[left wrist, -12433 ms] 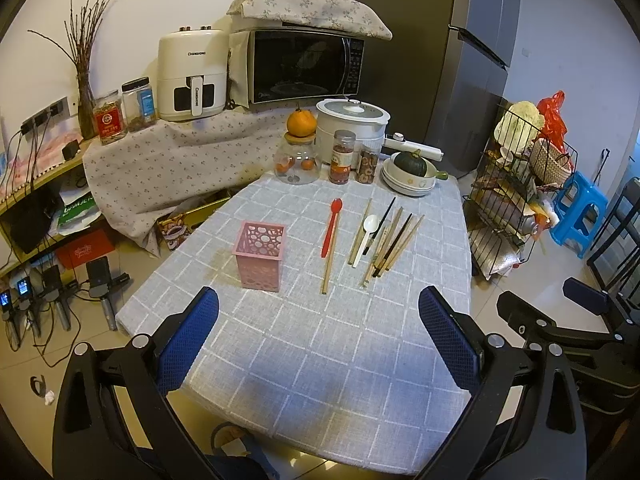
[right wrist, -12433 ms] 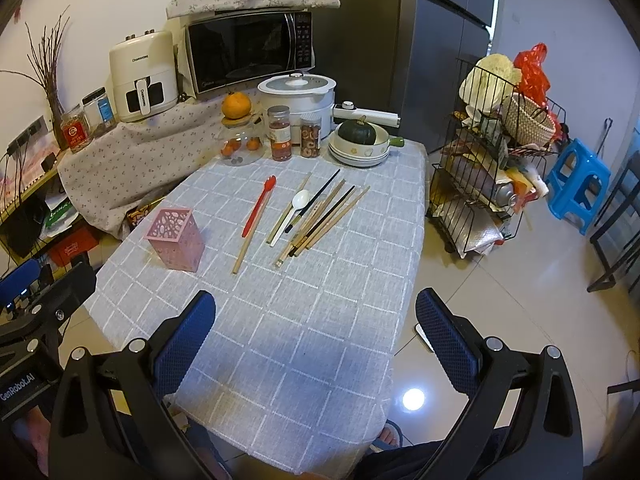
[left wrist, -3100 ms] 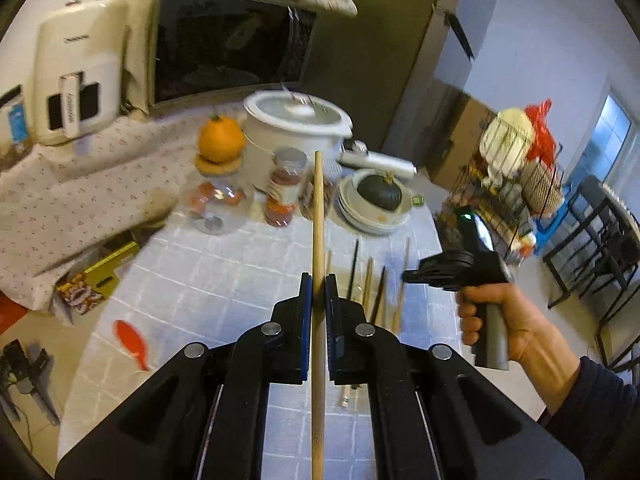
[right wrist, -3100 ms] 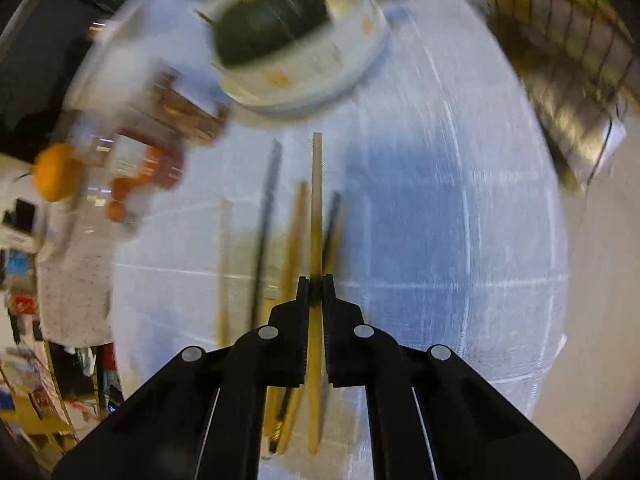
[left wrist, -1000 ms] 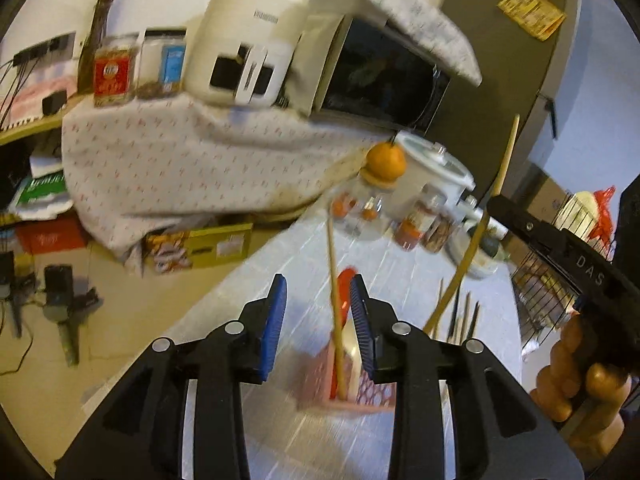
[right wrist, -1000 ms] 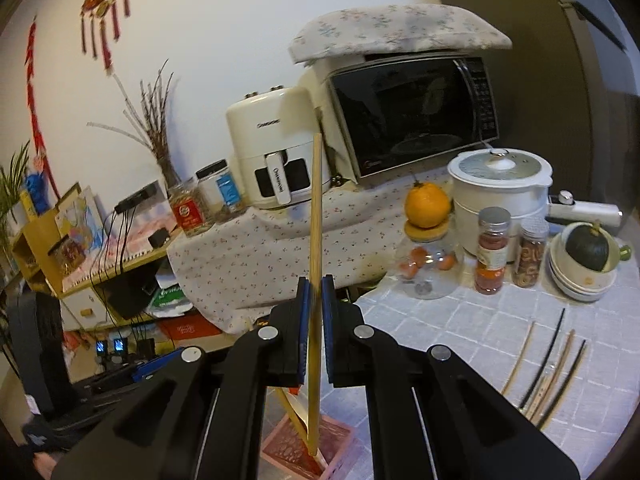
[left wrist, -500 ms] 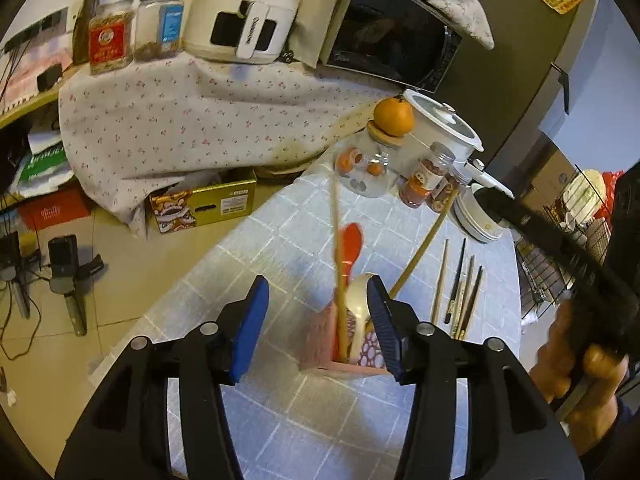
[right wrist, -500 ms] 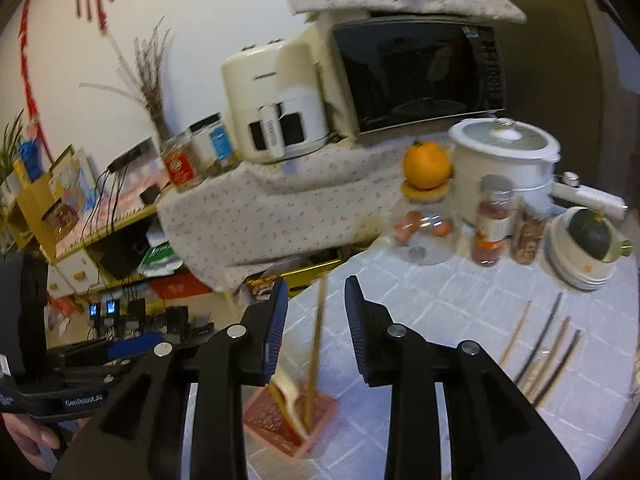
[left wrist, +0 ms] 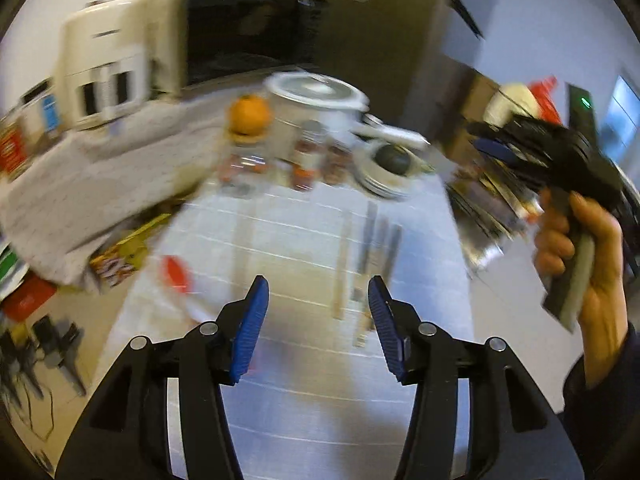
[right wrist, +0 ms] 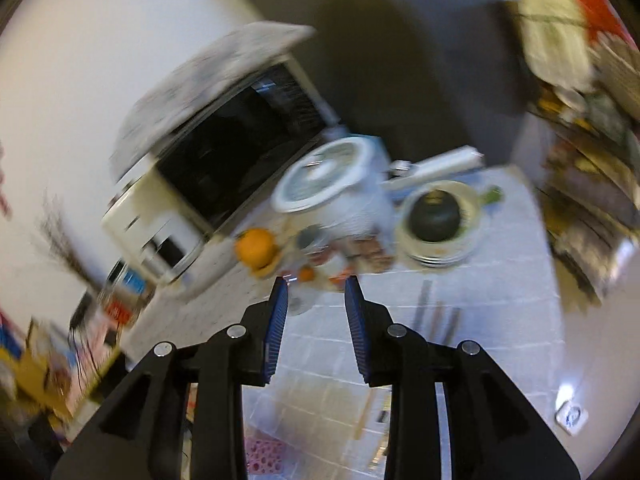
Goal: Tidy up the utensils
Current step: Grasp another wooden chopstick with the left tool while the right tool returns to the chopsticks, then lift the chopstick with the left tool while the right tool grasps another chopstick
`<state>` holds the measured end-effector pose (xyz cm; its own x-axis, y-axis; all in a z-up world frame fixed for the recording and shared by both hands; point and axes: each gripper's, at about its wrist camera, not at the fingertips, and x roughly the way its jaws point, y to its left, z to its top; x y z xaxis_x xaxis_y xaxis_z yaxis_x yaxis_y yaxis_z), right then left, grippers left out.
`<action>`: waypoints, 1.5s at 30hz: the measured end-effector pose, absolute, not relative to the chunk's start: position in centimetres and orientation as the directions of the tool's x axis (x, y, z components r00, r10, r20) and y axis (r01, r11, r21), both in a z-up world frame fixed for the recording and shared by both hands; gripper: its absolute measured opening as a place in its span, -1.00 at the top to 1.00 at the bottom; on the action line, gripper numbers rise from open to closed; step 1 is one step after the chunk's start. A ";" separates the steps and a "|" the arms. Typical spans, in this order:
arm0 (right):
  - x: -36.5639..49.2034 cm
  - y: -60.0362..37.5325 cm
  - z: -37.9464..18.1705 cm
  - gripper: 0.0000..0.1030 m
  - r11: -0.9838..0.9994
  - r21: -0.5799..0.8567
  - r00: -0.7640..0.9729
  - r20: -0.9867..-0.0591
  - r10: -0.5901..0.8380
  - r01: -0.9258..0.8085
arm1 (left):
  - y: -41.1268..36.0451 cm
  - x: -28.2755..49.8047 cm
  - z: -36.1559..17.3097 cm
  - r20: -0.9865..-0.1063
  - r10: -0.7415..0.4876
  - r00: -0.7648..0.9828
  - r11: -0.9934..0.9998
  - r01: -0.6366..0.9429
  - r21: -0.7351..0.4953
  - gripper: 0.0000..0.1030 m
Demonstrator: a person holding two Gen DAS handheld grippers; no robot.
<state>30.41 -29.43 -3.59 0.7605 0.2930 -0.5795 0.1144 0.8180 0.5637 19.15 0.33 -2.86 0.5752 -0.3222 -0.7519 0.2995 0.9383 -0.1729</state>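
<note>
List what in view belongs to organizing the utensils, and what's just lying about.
For the job:
chopsticks loose on the table
red spoon
pink holder

Just lying about:
orange
rice cooker
microwave
spice jars
stacked bowls

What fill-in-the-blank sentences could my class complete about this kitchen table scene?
1. The left gripper holds ____ between its fingers.
2. The fruit on the glass jar is an ____.
3. The right gripper is held by a person's ____.
4. The chopsticks lie on the ____.

Missing words: nothing; orange; hand; table
</note>
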 end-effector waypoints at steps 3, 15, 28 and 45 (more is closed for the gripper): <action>30.8 -32.1 -5.2 0.39 0.801 0.567 0.722 -0.634 0.276 0.192 | -3.9 20.2 -4.7 -0.798 -0.325 0.508 0.921 0.363 -0.144 0.02; 31.9 -36.3 -12.8 0.39 0.733 0.549 0.507 -0.800 0.322 0.402 | -11.3 33.4 -17.2 -0.931 -0.151 0.332 0.961 0.271 -0.059 0.01; 33.4 -36.6 -17.1 0.39 0.748 0.496 0.384 -0.857 0.342 0.441 | -14.3 42.0 -24.9 -0.967 -0.034 0.253 0.969 0.247 0.030 0.01; 34.6 -33.3 -23.5 0.39 0.721 0.520 0.266 -0.854 0.447 0.458 | -12.0 34.3 -15.5 -0.868 -0.267 0.419 0.924 0.366 -0.107 0.89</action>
<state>34.60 -33.34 -23.49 0.2664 0.4470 -0.8539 0.4580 0.7208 0.5202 34.25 -11.97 -15.48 0.4188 -0.2668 -0.8680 0.3664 0.9242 -0.1073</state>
